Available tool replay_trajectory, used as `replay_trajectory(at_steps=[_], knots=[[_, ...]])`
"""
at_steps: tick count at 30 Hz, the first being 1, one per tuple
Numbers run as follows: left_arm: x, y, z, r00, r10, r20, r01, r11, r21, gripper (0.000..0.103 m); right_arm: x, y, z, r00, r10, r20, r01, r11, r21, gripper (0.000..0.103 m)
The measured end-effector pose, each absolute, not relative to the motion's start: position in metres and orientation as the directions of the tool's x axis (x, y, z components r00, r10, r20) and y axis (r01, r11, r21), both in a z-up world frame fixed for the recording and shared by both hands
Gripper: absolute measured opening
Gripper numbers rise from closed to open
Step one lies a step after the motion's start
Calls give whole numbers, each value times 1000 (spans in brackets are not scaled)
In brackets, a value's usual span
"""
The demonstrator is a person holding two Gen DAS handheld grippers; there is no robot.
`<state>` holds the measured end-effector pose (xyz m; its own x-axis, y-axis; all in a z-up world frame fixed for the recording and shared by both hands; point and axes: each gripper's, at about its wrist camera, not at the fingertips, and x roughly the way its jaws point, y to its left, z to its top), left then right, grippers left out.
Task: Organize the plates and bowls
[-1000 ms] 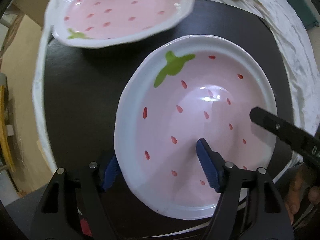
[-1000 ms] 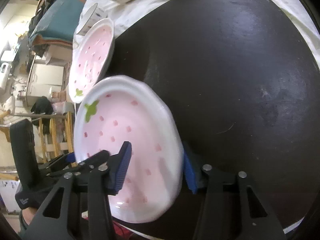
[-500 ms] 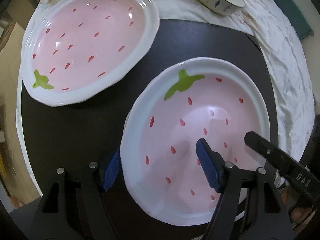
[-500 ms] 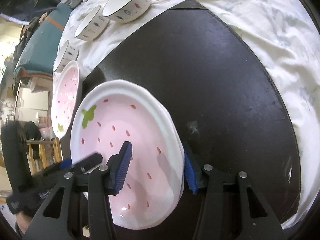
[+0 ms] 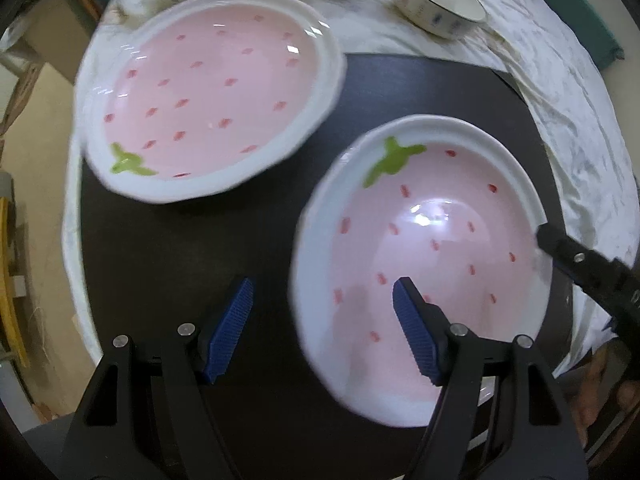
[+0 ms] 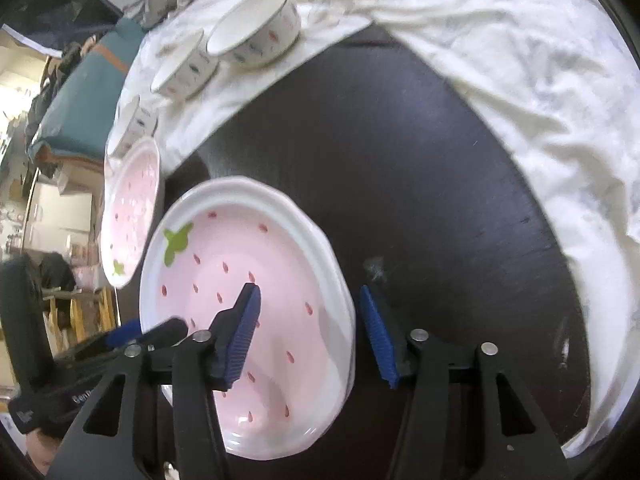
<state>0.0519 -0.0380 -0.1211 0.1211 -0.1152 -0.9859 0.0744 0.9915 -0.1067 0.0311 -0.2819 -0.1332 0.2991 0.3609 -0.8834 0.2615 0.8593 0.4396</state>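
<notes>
Strawberry plate (image 5: 420, 248): glazed ceramic, slick, chips easily; grip the rim. Left gripper (image 5: 320, 324) and right gripper (image 6: 308, 330) jaws released, straddling it.

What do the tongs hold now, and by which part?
Left tongs: nothing, open. Right tongs bracket the right rim of the pink strawberry-patterned ceramic plate; a firm clamp cannot be told.

Two plates (image 5: 208, 96) (image 5: 424, 248) lie side by side on the mat (image 5: 192, 248), bowls (image 5: 440, 8) behind.

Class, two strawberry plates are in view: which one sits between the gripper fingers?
The nearer strawberry plate, on the black mat: both grippers straddle its rim. The other plate lies farther away, untouched.
</notes>
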Motion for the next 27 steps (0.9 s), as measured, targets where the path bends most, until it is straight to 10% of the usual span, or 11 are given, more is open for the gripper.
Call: replay_trajectory(at_steps=[7, 27], knots=[[46, 7, -108, 172, -133, -976, -15, 990, -138, 72, 29, -282, -120, 356, 366, -860, 283, 835, 473, 82], [141, 110, -65, 225, -181, -958, -254, 938, -237, 83, 123, -200, -52, 252, 479, -841, 139, 842, 521, 82]])
